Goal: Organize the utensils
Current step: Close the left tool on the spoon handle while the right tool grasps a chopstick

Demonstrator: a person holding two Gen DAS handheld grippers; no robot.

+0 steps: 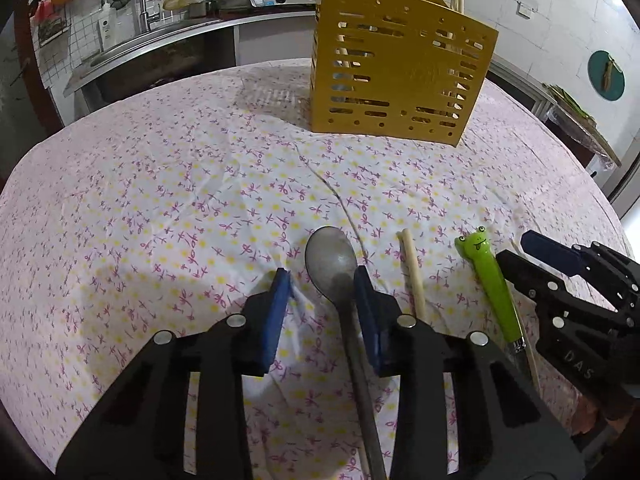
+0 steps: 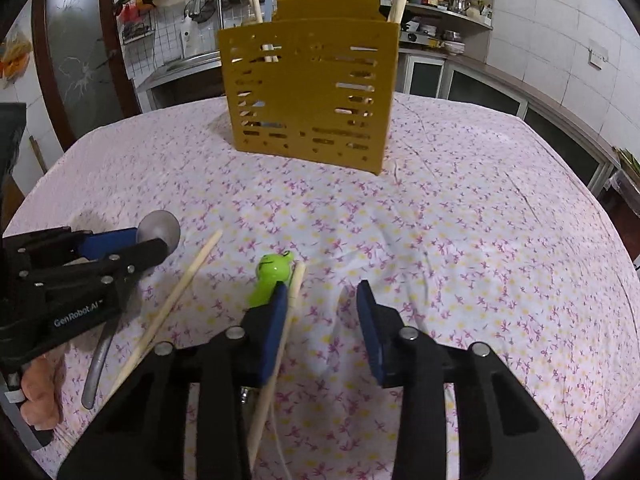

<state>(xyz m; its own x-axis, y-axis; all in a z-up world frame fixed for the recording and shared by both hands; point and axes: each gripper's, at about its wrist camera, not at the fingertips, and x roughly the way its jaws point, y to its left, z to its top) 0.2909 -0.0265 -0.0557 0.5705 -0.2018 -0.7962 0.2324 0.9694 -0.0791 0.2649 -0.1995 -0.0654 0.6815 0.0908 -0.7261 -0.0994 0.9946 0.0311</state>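
Setting: a bench covered by a white cloth printed with small pink and yellow flowers, in a kitchen.
Holder count: one mustard-yellow plastic utensil holder with slotted walls, upright at the far side of the bench; pale sticks rise from it at both ends, their number unclear.
Spoon count: one grey metal spoon, flat on the cloth, bowl toward the holder.
Chopstick count: two pale wooden chopsticks loose on the cloth; one lies just right of the spoon, the other beside the frog handle.
Frog utensil count: one utensil with a bright green frog-head handle; its working end is hidden.
Left gripper: jaws spread wide, low over the cloth, holding nothing; the spoon's neck runs between them, close against the right pad.
Right gripper: jaws spread wide, holding nothing; only bare cloth lies between them. The frog handle and the second chopstick sit at the left pad, the chopstick passing along that pad's inner side.
Grippers' relation: side by side, near each other, well apart from the holder.
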